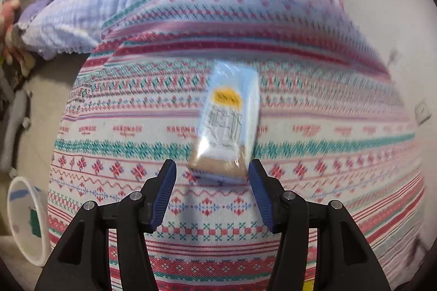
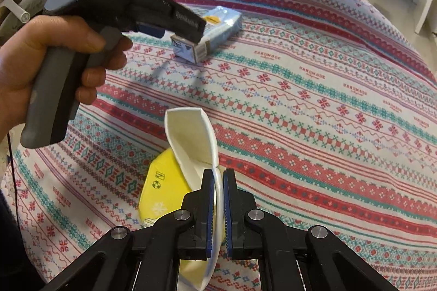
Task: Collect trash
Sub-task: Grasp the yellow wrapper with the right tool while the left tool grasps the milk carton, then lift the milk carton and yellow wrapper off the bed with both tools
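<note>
Both tools are over the bed (image 2: 314,89), which is covered by a patterned spread in red, teal and white bands. My left tool (image 1: 212,168) is released, its two blue-padded fingers (image 1: 164,190) spread wide, and a small pale blue packet (image 1: 228,124) wrapped in clear film lies on the spread just ahead of the gap between them, its near brown end about level with the fingertips; the view is blurred and I cannot tell whether either pad touches it. From the right wrist camera that same packet shows far ahead and to the left, with the left tool's black fingers over its near end and my left hand (image 2: 41,64) wrapped around the grey handle. My right tool (image 2: 218,173) is clenched on a flattened white and yellow carton (image 2: 188,143), the thin white edge pinched between the pads, the white open end rising ahead of the fingertips and the yellow printed side hanging to the left. Beyond the left tool and to its left, a pale lilac quilt (image 1: 90,1) lies bunched on the bed, and low at the left a white bowl-like container (image 1: 26,217) sits beside the bed.
</note>
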A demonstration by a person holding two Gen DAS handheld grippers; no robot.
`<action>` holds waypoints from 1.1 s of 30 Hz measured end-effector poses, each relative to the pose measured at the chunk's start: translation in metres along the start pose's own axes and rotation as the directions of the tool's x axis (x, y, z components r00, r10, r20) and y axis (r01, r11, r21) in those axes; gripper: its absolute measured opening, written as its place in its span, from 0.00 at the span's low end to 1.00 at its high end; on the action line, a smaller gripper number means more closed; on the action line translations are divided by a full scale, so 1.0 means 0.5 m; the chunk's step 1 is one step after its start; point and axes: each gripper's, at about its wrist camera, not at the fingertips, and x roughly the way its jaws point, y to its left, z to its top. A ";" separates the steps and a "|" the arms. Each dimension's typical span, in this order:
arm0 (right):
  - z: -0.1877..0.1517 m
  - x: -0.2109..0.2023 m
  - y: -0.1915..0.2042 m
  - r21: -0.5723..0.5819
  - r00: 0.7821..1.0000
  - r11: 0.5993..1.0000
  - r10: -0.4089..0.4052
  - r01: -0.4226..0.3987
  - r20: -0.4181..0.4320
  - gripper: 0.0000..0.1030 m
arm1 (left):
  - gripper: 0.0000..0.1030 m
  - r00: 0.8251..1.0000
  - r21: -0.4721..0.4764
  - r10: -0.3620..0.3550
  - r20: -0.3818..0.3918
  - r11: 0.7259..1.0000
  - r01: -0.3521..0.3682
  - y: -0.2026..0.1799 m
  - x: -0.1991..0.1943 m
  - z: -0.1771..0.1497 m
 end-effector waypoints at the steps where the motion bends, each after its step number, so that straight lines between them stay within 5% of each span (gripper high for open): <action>1: 0.005 -0.001 -0.001 0.007 1.000 1.000 0.003 -0.003 0.006 0.05 | 0.56 1.000 -0.006 -0.007 0.004 1.000 0.007 0.004 -0.002 0.006; 8: 0.013 0.004 -0.012 0.021 1.000 1.000 -0.007 0.007 0.016 0.05 | 0.57 0.995 -0.026 -0.069 -0.069 0.997 0.068 0.003 0.057 0.026; 18: 0.007 0.005 -0.016 0.018 1.000 1.000 -0.005 0.005 0.013 0.05 | 0.55 1.000 -0.026 0.001 -0.028 1.000 -0.001 -0.001 0.069 0.022; 33: 0.012 -0.025 -0.045 0.046 0.998 0.999 -0.021 0.018 0.058 0.04 | 0.54 0.998 -0.003 0.036 0.046 0.999 -0.036 -0.042 -0.073 -0.064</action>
